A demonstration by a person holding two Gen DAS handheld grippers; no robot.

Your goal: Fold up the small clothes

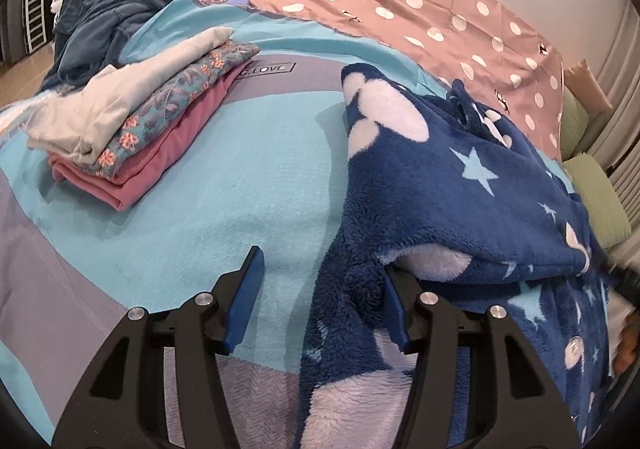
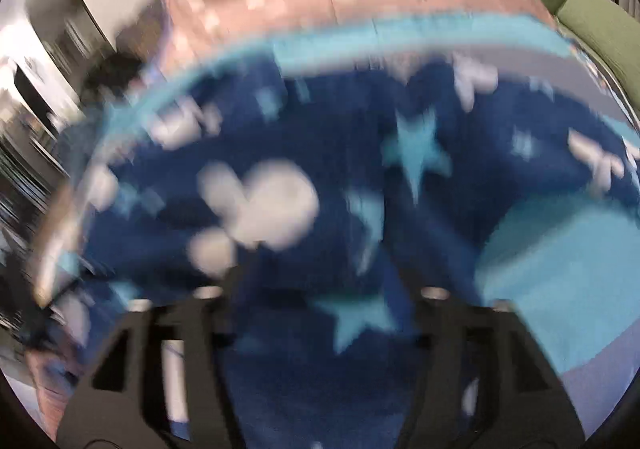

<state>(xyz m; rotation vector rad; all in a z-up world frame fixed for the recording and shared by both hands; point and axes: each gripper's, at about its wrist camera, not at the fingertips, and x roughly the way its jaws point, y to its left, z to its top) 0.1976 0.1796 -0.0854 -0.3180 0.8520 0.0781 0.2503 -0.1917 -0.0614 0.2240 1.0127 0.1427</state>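
Your left tool (image 1: 320,289) stands wide open with nothing between its blue pads: the left pad (image 1: 246,301) hangs over the bare turquoise blanket (image 1: 224,177) on the bed, and the right pad (image 1: 394,309) touches the edge of the navy fleece garment (image 1: 460,189) with white clouds and pale stars. That fleece lies rumpled on the blanket to the right of the tool, one fold lifted so its white lining shows.

Your right tool (image 2: 320,289) is badly blurred; the same fleece (image 2: 320,169) fills the gap between its fingers, but you cannot tell whether it grips the cloth.

Farther left on the blanket sits a folded stack: a white piece (image 1: 120,93) on a floral one (image 1: 192,89) on a pink one (image 1: 160,161). Beyond lies a pink polka-dot sheet (image 1: 400,9).
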